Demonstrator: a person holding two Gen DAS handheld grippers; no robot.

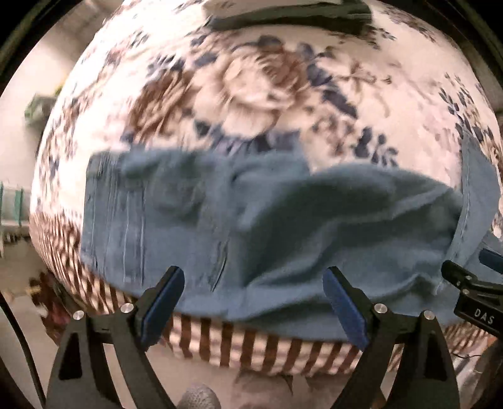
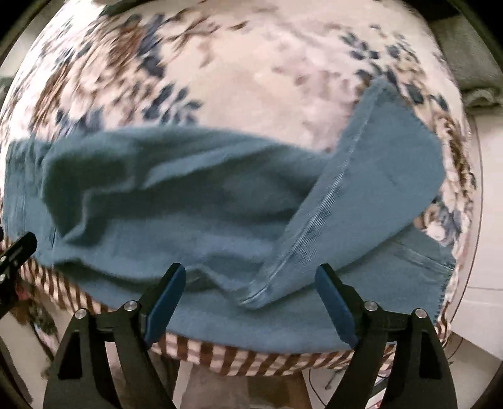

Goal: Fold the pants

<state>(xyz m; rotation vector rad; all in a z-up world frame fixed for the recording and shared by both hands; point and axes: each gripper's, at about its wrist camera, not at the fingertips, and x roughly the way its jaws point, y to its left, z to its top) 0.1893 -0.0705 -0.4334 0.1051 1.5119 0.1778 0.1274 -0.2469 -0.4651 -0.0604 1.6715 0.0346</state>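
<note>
In the left wrist view, the left gripper (image 1: 253, 302) is seen pointing down with its jaws spread wide; nothing is clamped between the blue pads (image 1: 165, 302). The crumpled blue denim pants (image 1: 251, 220) are spread across the middle of the frame, lying on a pale bedspread printed with brown and navy flowers (image 1: 251, 78) whose near edge carries a brown-striped border (image 1: 251, 343). The near hem of the pants is laid along that border, just above the fingertips. At 3 o'clock, a leg of the pants is seen turned up, and the black tip of the right gripper (image 1: 471, 283) is visible beside it. A dark folded cloth (image 1: 292, 19) is seen at 12 o'clock. The picture is blurred.

In the right wrist view, the right gripper (image 2: 251, 302) is likewise held wide apart, with no cloth pinched. The pants (image 2: 188, 204) are stretched from 9 o'clock to 3 o'clock, one leg with a pale seam being folded diagonally over the rest, from 2 o'clock toward 6 o'clock. The black tip of the left gripper (image 2: 19, 251) is seen at 9 o'clock.
</note>
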